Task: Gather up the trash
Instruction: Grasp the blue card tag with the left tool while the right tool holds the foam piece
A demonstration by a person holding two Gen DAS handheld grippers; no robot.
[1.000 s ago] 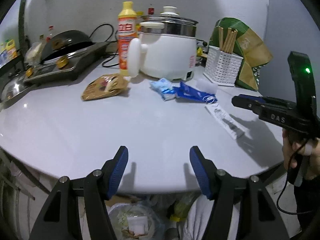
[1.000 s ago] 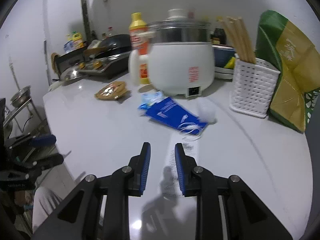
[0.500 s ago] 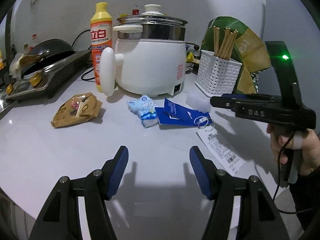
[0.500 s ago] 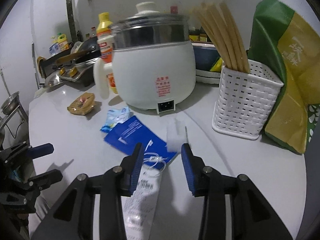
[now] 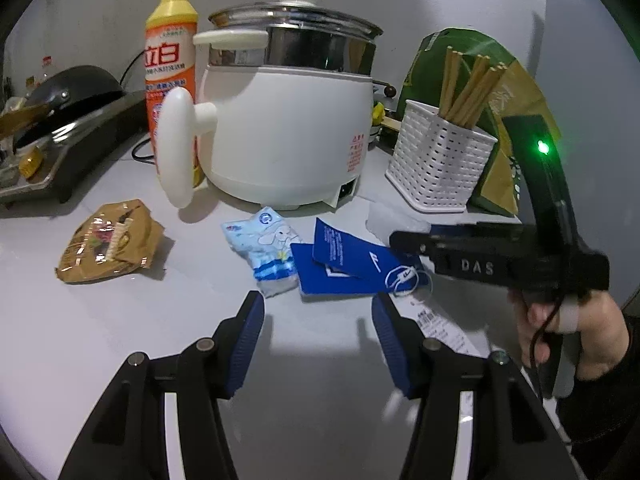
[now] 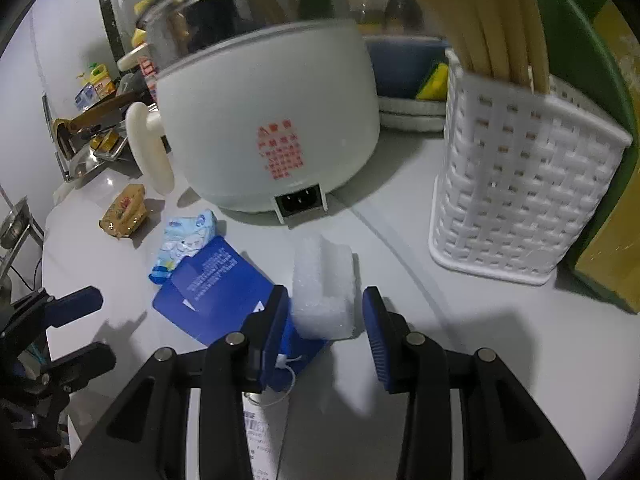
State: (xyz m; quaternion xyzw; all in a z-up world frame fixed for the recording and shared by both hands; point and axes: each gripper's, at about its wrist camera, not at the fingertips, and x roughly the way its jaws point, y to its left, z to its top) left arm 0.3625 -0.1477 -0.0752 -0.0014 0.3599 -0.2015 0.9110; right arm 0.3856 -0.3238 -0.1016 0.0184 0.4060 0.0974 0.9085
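A white foam block (image 6: 324,292), blue card (image 5: 352,268), pale blue tissue pack (image 5: 266,254), brown wrapper (image 5: 108,242) and printed receipt (image 5: 440,326) lie scattered on the worktop (image 5: 120,332).

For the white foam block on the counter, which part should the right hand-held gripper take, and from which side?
Take the foam block across its two upright flat sides, coming from the counter's front edge, as the right hand-held gripper is already lined up. The block stands upright, its near end between the open jaws. The left pad looks almost against it, over the blue card, so closing may catch the card.
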